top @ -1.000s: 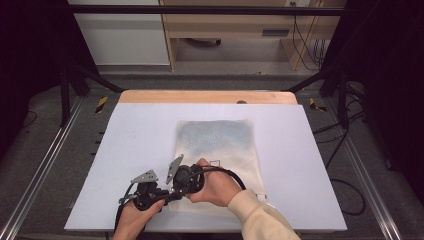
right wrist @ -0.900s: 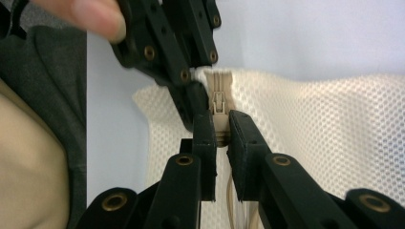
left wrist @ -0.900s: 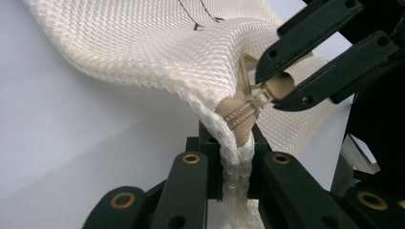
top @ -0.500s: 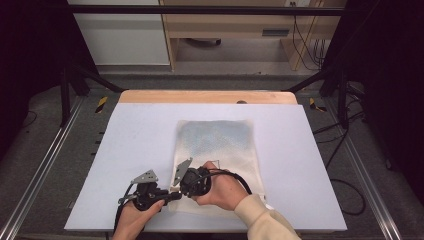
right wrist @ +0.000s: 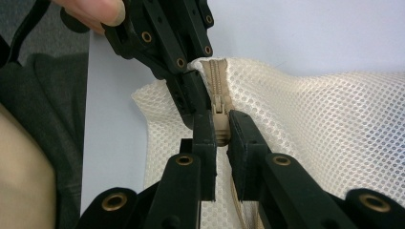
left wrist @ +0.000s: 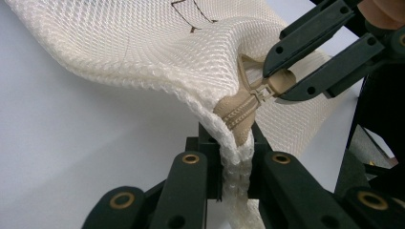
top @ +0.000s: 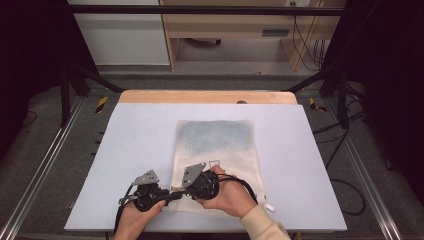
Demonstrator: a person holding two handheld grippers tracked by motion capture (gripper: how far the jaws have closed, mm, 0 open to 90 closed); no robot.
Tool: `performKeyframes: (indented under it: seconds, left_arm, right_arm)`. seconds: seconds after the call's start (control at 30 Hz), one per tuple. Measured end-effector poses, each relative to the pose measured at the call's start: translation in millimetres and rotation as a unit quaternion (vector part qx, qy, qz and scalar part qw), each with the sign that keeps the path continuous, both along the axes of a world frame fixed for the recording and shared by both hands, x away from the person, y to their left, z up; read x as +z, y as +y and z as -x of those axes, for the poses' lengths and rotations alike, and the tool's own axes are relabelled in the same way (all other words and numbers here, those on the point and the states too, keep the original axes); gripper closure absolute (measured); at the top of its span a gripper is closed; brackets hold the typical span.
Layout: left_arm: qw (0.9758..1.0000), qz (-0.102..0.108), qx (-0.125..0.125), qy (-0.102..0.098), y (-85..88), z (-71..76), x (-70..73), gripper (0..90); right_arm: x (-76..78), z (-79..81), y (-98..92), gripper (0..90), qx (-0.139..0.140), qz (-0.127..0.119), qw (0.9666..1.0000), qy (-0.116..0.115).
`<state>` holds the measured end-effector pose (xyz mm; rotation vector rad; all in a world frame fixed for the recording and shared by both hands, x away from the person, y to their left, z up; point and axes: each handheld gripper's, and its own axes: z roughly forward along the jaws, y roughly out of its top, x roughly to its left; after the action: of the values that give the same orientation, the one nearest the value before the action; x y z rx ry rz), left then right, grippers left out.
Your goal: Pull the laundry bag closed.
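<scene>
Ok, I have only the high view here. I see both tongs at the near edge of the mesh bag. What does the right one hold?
Observer: The right tongs are shut on the beige zipper pull.
Operator: And the left one?
Observer: The left tongs pinch the bag's seamed edge just beside the zipper end.
Operator: Does the mesh bag lie flat there?
Observer: No, the mesh bag is lifted off the white table at that corner.
</scene>
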<state>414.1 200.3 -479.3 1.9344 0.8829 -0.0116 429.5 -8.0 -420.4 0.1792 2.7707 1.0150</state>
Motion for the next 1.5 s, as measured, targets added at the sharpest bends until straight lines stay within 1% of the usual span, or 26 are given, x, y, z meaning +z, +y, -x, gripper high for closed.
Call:
performKeyframes:
  seconds: [0.03,0.13,0.27,0.33,0.5,0.67,0.77,0.9,1.07,1.33,1.5]
  left_arm:
    - [1.0,-0.004,-0.002,0.0,-0.5,0.0,-0.4,83.1]
    - [1.0,-0.006,-0.001,0.0,-1.4,0.2,-0.5,83.0]
    - [1.0,-0.007,-0.003,-0.001,-2.0,0.5,-0.3,83.0]
    - [0.9999,-0.009,-0.006,-0.001,-3.0,0.7,-0.6,83.0]
    - [1.0,-0.004,-0.008,0.001,-3.1,0.6,-0.3,82.9]
    - [1.0,-0.004,-0.009,0.002,-4.3,1.1,-0.6,82.9]
    - [0.9999,-0.004,-0.009,0.002,-4.3,1.2,-0.6,82.9]
    - [0.9999,-0.004,-0.01,0.003,-4.5,1.4,-0.4,82.9]
    - [1.0,-0.002,-0.008,0.005,-3.5,1.0,-0.6,82.9]
    - [0.9999,0.0,-0.008,0.008,-2.9,0.4,-1.8,82.9]
    - [0.9999,0.002,-0.011,0.009,-3.2,0.6,-1.6,83.0]
  right_arm:
    - [-0.5,0.3,-0.3,82.2,0.003,0.004,1.0,0.0]
    - [-1.9,1.2,-1.4,82.3,0.001,0.001,1.0,-0.003]
    - [-4.1,1.0,-5.5,82.2,-0.005,-0.003,1.0,0.003]
    - [-5.2,1.4,-6.9,82.2,-0.002,-0.003,1.0,0.003]
    - [-6.1,1.3,-11.3,82.3,-0.008,-0.002,0.9999,0.007]
    - [-7.3,1.0,-15.6,82.2,-0.011,-0.005,0.9999,0.009]
    - [-7.8,0.5,-17.4,82.2,-0.01,-0.002,0.9999,0.009]
    - [-8.5,0.1,-20.1,82.2,-0.016,-0.003,0.9998,0.014]
    - [-9.3,-0.9,-23.7,82.2,-0.019,0.0,0.9997,0.013]
    - [-10.1,-1.8,-33.5,82.2,-0.033,0.002,0.9993,0.018]
    - [-9.4,-1.3,-35.9,82.2,-0.032,-0.001,0.9993,0.018]
